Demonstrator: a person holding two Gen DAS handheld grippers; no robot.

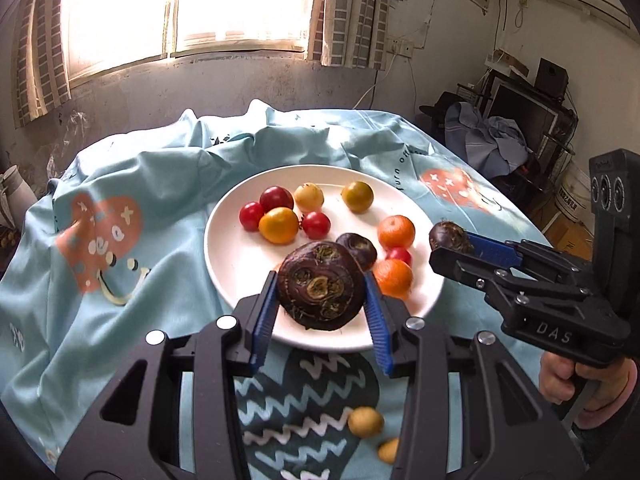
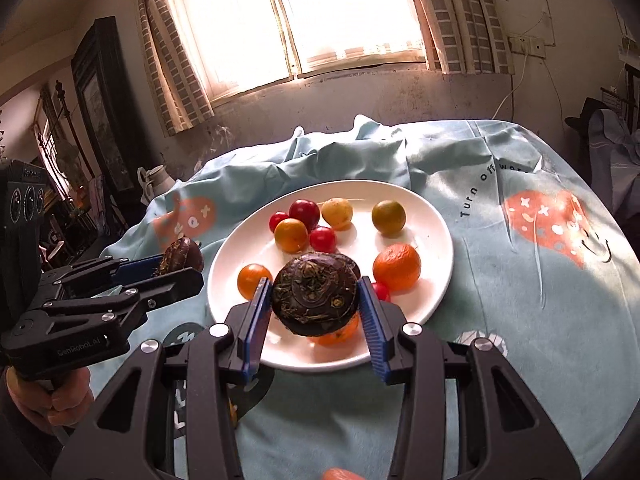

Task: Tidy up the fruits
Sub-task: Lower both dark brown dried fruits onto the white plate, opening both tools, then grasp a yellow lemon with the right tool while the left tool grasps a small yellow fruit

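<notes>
A table draped in a light blue printed cloth (image 1: 168, 184) was seen below a bright window (image 1: 188, 8) in both wrist views. A round white plate (image 1: 224, 240) was set near the middle of the cloth, and most of the fruit was gathered on it.

The left gripper (image 1: 320, 292) was held over the near rim of the plate, its blue-padded fingers (image 1: 264, 312) closed against the sides of a dark brown water chestnut (image 1: 318, 284). In the right wrist view this same gripper (image 2: 176, 266) was shown at the left of the plate with its chestnut (image 2: 182, 258) at the fingertips. The right gripper (image 2: 316, 300) was likewise clamped on a second dark water chestnut (image 2: 314, 294), carried above the near part of the plate; from the left wrist view it (image 1: 450, 246) was seen just beside the plate's right edge, with that chestnut (image 1: 448, 236) at its tip. Whether either chestnut was touching the plate could not be told.

On the plate, two oranges (image 1: 396, 232) lay at the right side, with a small red tomato between them. A third, smaller water chestnut (image 1: 358, 248) lay on the plate just behind the left gripper's load. Further back, a cluster of red cherry tomatoes (image 1: 276, 199), an orange-yellow tomato (image 1: 279, 225) and a pale yellow one (image 1: 309, 197) were grouped together, touching or nearly so. A greenish-yellow fruit (image 1: 357, 196) was placed apart from them, toward the far right.

Two small yellow fruits (image 1: 365, 422) were left on the cloth in front of the plate, partly hidden by the left gripper's frame.
</notes>
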